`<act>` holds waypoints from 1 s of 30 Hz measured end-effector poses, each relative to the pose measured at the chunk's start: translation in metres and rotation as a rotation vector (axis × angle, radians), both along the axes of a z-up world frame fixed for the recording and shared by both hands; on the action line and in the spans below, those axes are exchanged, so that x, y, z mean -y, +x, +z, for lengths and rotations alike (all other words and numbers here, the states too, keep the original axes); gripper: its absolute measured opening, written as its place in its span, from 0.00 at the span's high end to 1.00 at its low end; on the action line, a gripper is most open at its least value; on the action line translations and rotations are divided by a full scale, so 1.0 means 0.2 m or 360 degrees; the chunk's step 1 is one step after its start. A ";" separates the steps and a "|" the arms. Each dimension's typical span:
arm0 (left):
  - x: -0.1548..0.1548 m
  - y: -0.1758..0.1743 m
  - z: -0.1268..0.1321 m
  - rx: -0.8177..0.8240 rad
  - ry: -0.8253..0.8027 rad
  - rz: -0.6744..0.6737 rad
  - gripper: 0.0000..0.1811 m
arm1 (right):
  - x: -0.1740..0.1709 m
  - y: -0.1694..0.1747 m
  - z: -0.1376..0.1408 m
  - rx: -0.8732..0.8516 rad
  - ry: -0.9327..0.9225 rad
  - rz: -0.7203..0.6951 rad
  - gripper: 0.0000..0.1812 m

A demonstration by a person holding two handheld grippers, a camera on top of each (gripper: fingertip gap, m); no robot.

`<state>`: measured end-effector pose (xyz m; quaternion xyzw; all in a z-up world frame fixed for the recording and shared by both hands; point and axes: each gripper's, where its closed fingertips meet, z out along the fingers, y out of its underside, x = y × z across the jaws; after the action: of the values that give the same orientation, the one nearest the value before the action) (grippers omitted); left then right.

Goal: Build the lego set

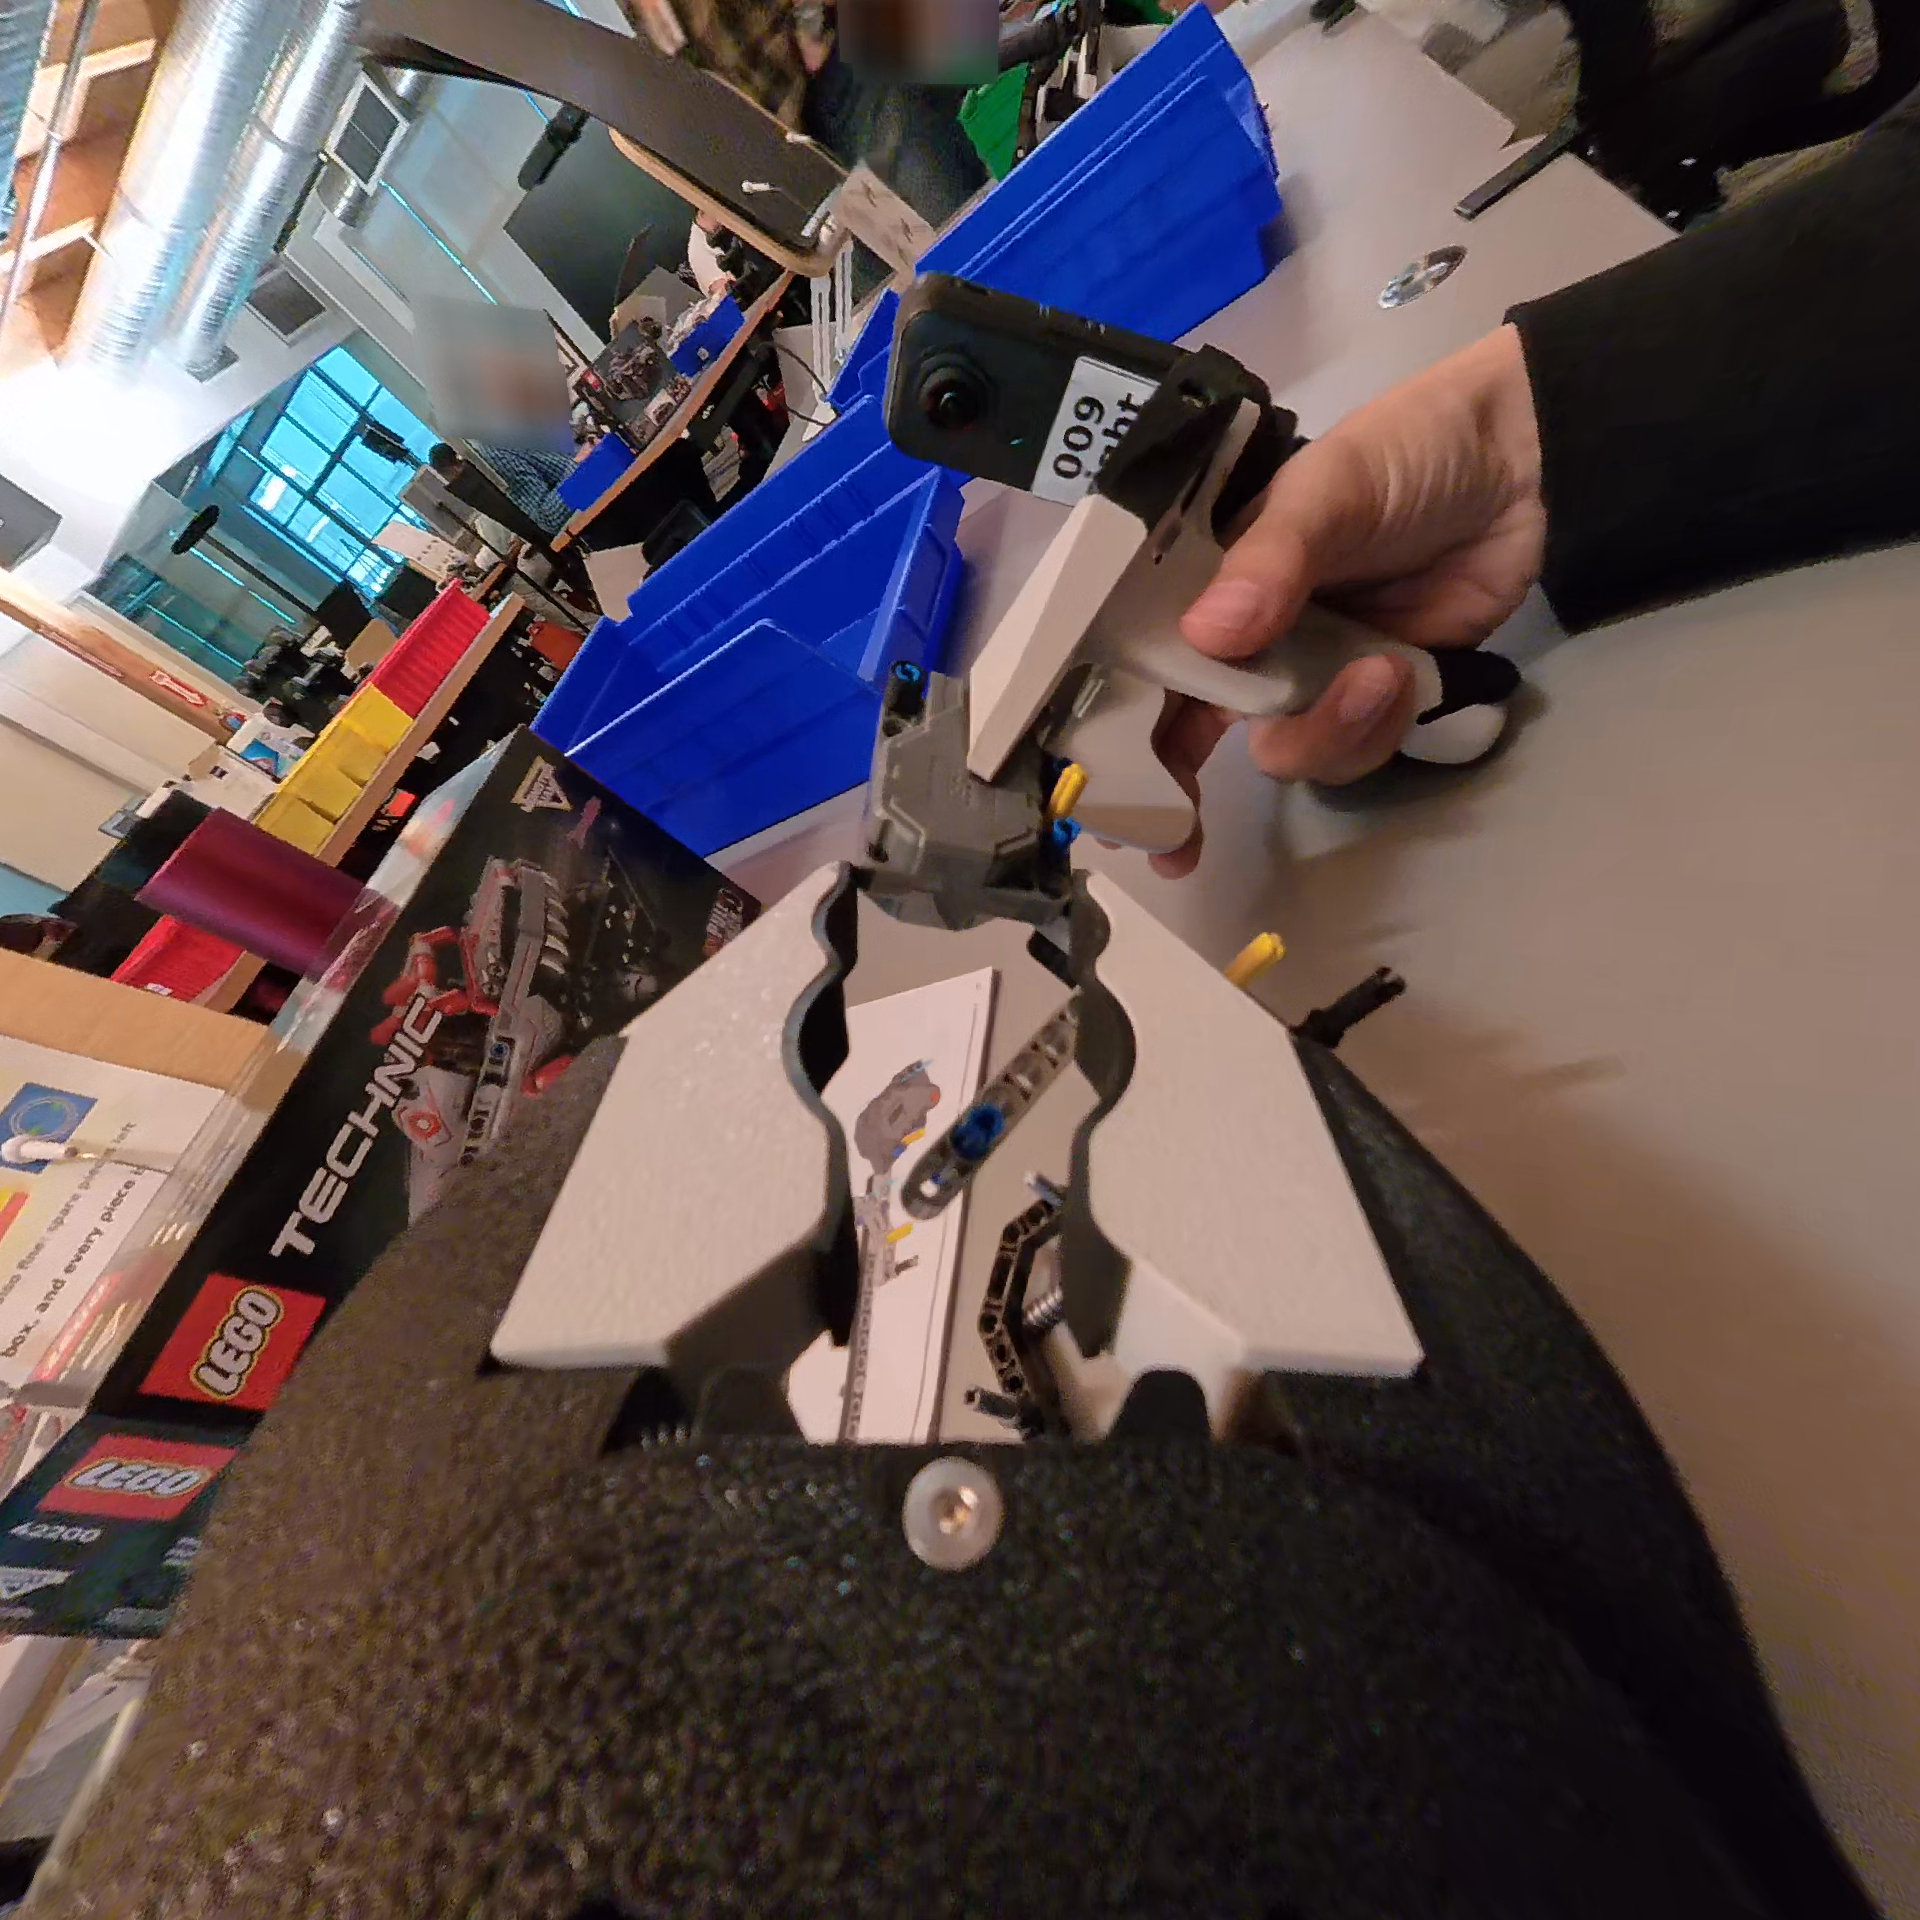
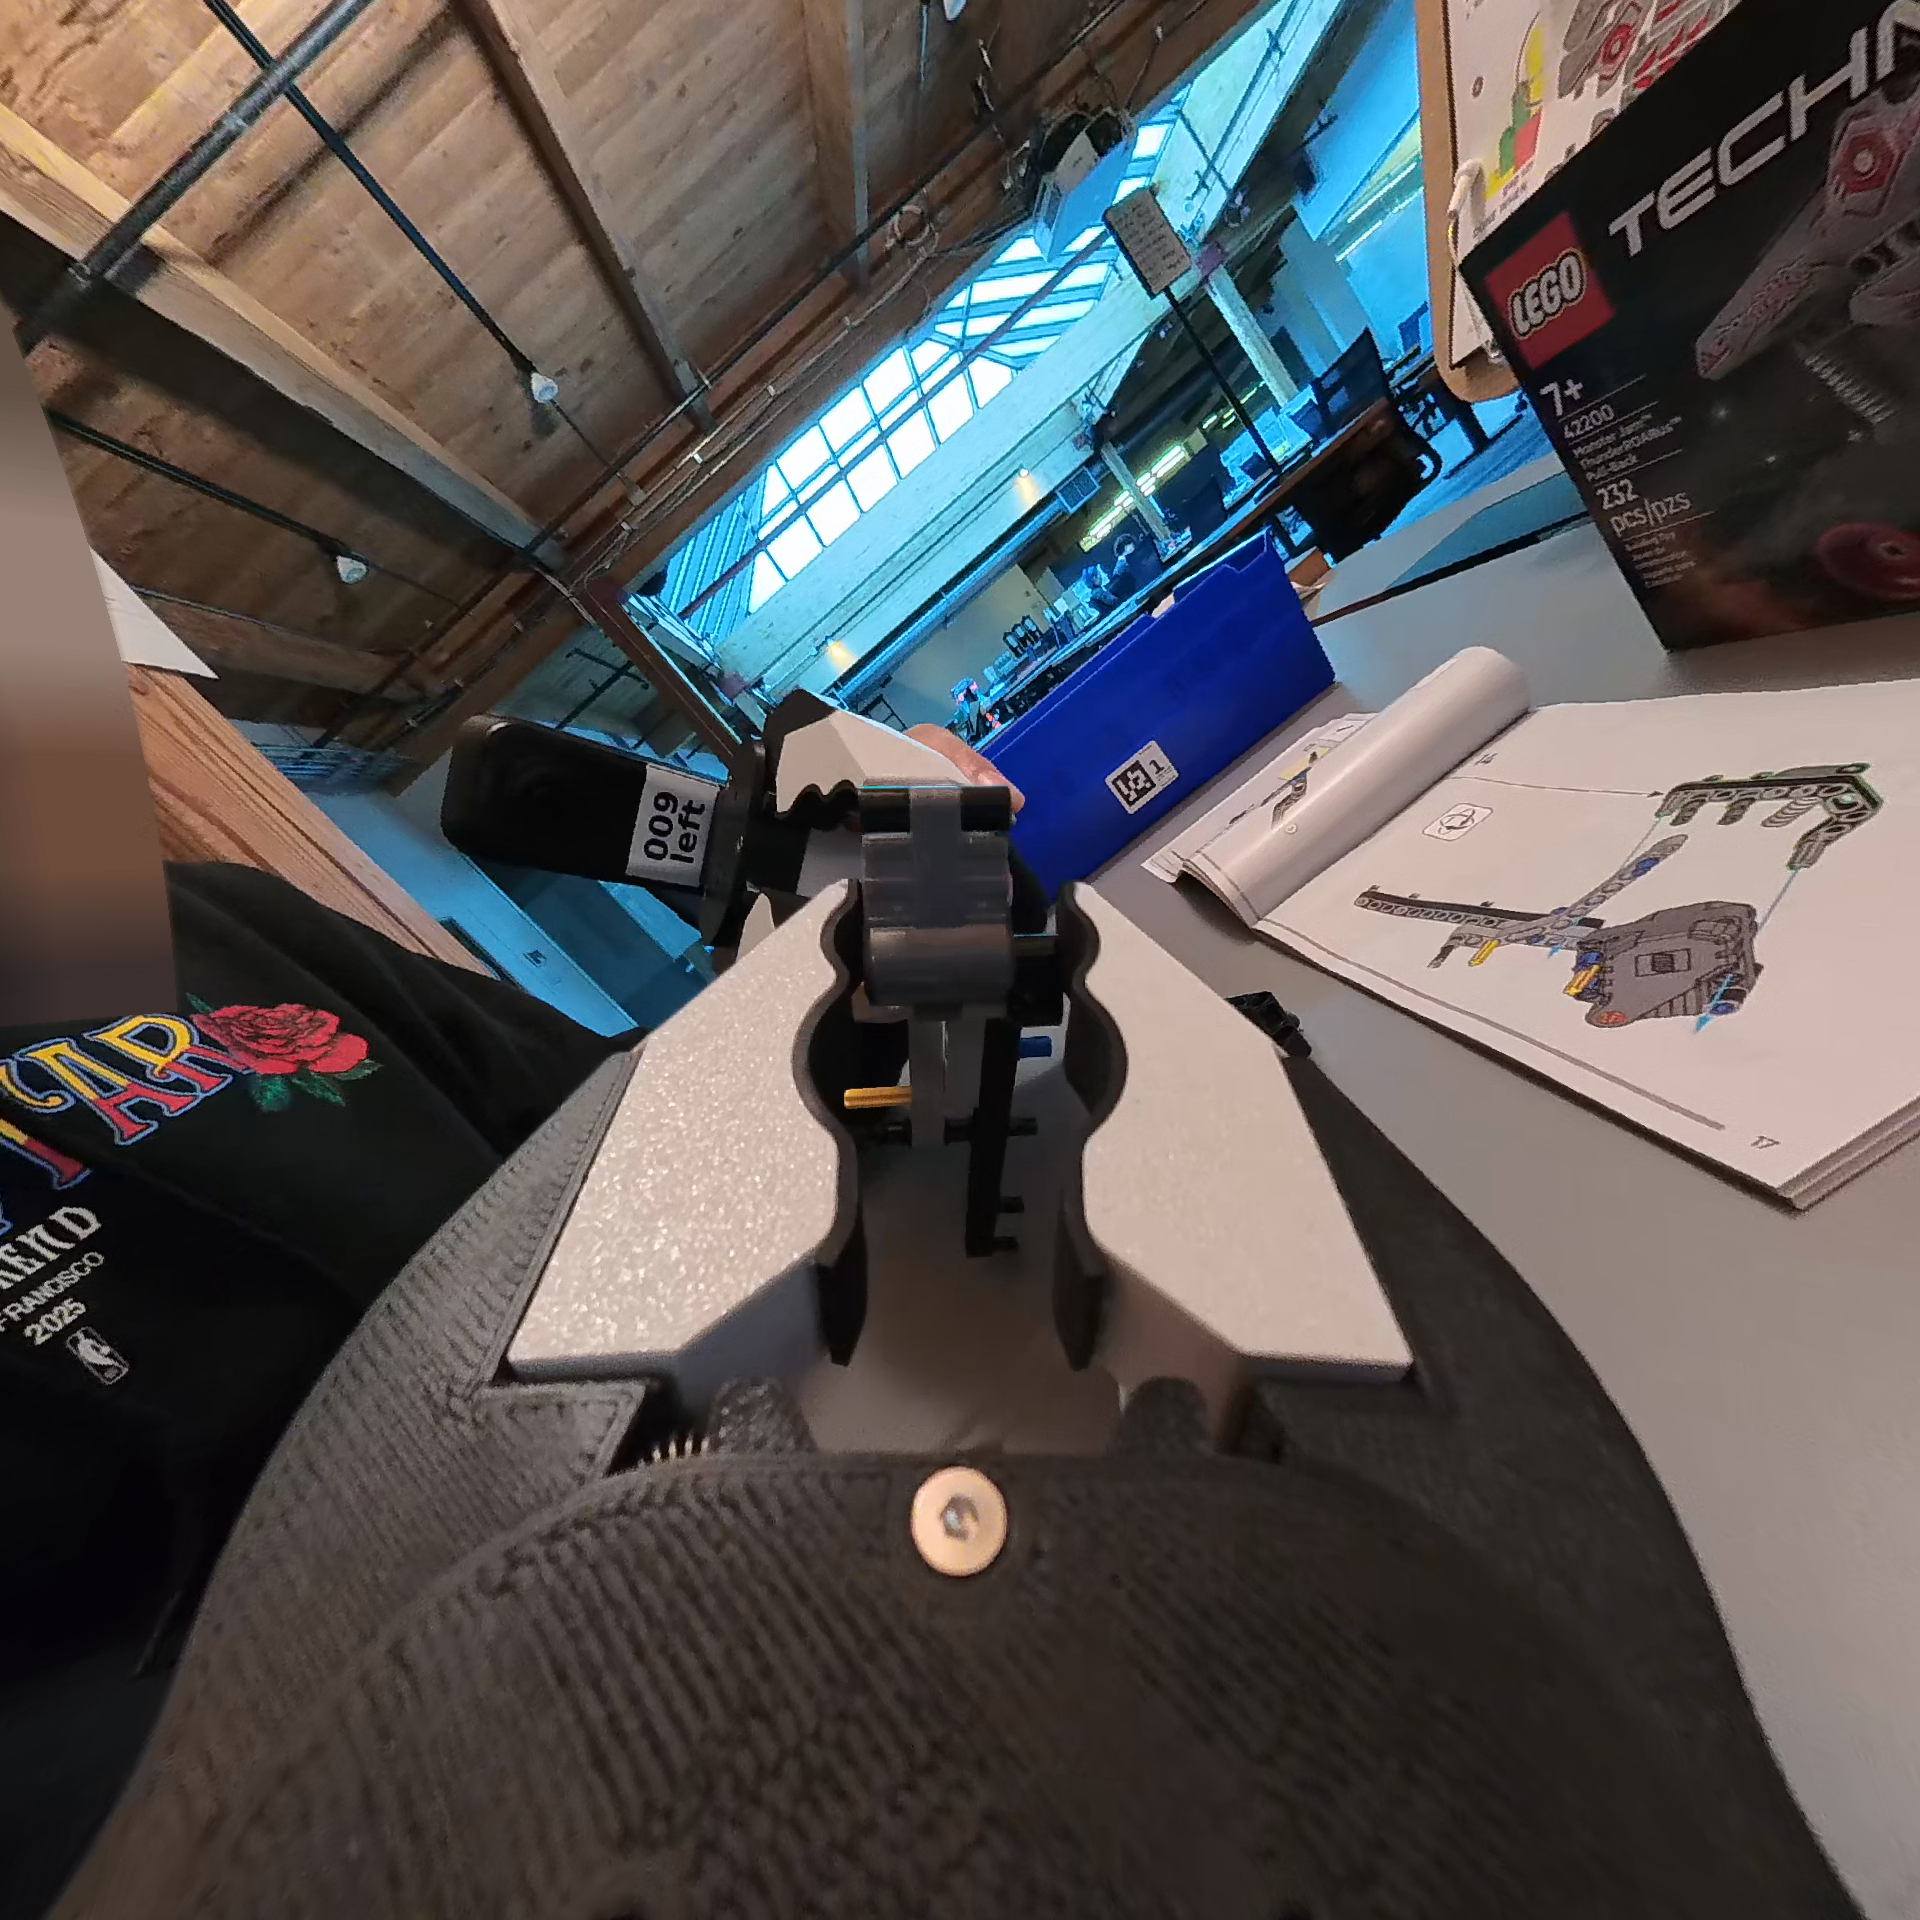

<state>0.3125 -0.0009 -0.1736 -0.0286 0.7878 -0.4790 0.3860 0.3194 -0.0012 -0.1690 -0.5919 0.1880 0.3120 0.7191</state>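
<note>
Both claws, left claw [image 1: 961, 894] and right claw [image 2: 956, 935], gripping grey assembly [image 2: 935, 894], midair

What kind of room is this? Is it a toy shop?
Probably a big workshop, not a shop: rows of tables with blue bins, a high wooden ceiling with a metal air pipe, and people working at other tables.

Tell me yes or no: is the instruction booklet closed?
No, the instruction booklet lies open on the table, showing a page with an assembly drawing.
</note>
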 end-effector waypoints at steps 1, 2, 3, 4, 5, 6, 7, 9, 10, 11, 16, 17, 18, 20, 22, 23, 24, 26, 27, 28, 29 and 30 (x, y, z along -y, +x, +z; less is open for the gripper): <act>0.00 -0.01 0.00 -0.0018 -0.0005 -0.0015 0.79 | 0.00 -0.01 -0.01 0.0003 -0.0019 0.0016 0.81; 0.00 -0.01 0.00 -0.0042 -0.0021 -0.0037 0.79 | 0.00 -0.01 -0.01 -0.0002 -0.0033 0.0038 0.81; 0.00 -0.03 0.01 -0.0065 -0.0056 -0.0066 0.78 | 0.01 -0.01 -0.02 -0.0012 -0.0035 0.0041 0.81; -0.01 -0.04 0.04 -0.0086 -0.0109 -0.0103 0.76 | 0.02 0.01 -0.02 -0.0026 -0.0041 0.0018 0.81; -0.03 -0.06 0.08 -0.0103 -0.0179 -0.0126 0.74 | 0.04 0.03 -0.02 -0.0036 -0.0039 -0.0009 0.81; -0.07 -0.07 0.13 -0.0122 -0.0252 -0.0133 0.73 | 0.06 0.04 -0.02 -0.0040 -0.0034 -0.0028 0.82; -0.11 -0.08 0.18 -0.0154 -0.0312 -0.0134 0.71 | 0.08 0.05 -0.02 -0.0040 -0.0027 -0.0036 0.82; -0.24 -0.06 0.20 -0.0265 -0.0360 -0.0058 0.73 | 0.11 0.06 -0.01 -0.0046 -0.0009 -0.0055 0.82; -0.31 -0.04 0.17 -0.0350 -0.0326 0.0027 0.73 | 0.12 0.06 -0.01 -0.0054 0.0002 -0.0048 0.82; -0.37 -0.02 0.09 -0.0461 -0.0253 0.0109 0.72 | 0.13 0.05 0.00 -0.0055 0.0013 -0.0025 0.82; -0.50 -0.07 -0.26 -0.0921 0.0084 0.0347 0.73 | 0.12 0.01 0.00 -0.0027 0.0014 0.0042 0.82; -0.50 -0.07 -0.29 -0.0925 0.0105 0.0371 0.73 | 0.12 0.01 0.00 -0.0032 0.0017 0.0053 0.82; -0.49 -0.07 -0.32 -0.0922 0.0121 0.0384 0.74 | 0.11 0.00 0.00 -0.0036 0.0019 0.0078 0.82; -0.48 -0.07 -0.37 -0.0946 0.0145 0.0418 0.75 | 0.10 -0.03 0.00 -0.0029 0.0017 0.0128 0.82; -0.49 -0.08 -0.43 -0.1029 0.0185 0.0453 0.77 | 0.09 -0.05 0.00 -0.0029 0.0014 0.0157 0.82; -0.50 -0.08 -0.45 -0.1053 0.0197 0.0480 0.78 | 0.08 -0.05 0.00 -0.0033 0.0011 0.0166 0.82; -0.51 -0.06 -0.47 -0.1059 0.0199 0.0520 0.78 | 0.08 -0.06 0.00 -0.0036 0.0009 0.0175 0.82; -0.50 -0.05 -0.49 -0.1082 0.0187 0.0526 0.80 | 0.07 -0.07 0.00 -0.0037 0.0004 0.0187 0.82; -0.48 -0.05 -0.50 -0.1089 0.0173 0.0518 0.81 | 0.06 -0.07 -0.01 -0.0041 -0.0002 0.0193 0.82; -0.47 -0.04 -0.50 -0.1082 0.0174 0.0519 0.82 | 0.05 -0.07 -0.01 -0.0048 -0.0020 0.0197 0.82; -0.46 -0.04 -0.51 -0.1062 0.0197 0.0513 0.84 | 0.04 -0.08 -0.02 -0.0056 -0.0037 0.0205 0.82; -0.46 -0.03 -0.52 -0.1033 0.0230 0.0511 0.87 | 0.03 -0.09 -0.03 -0.0060 -0.0055 0.0219 0.82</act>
<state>0.3064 0.0908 -0.2768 -0.2750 0.8866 -0.3214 0.1872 0.3022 -0.0079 -0.1745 -0.6096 0.1657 0.3684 0.6820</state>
